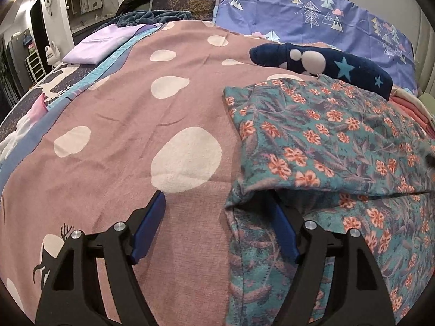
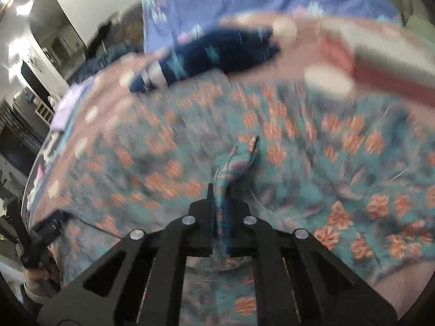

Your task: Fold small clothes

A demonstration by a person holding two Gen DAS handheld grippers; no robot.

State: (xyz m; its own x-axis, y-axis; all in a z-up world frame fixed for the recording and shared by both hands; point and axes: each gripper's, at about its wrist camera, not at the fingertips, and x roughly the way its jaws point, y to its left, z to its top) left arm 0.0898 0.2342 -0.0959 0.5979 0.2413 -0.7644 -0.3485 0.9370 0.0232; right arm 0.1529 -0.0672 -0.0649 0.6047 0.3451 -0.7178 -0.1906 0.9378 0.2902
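The left hand-held gripper (image 1: 214, 212) stands released at the near left edge of the floral garment (image 1: 326, 135) lying on the dotted pink blanket (image 1: 122, 114); the right hand-held gripper (image 2: 218, 203) grasps a pinch of that garment's cloth.

Our right gripper (image 2: 218, 198) pinches a raised fold of the floral garment (image 2: 272, 141); beyond it we see a blurred navy star-print garment (image 2: 217, 57).
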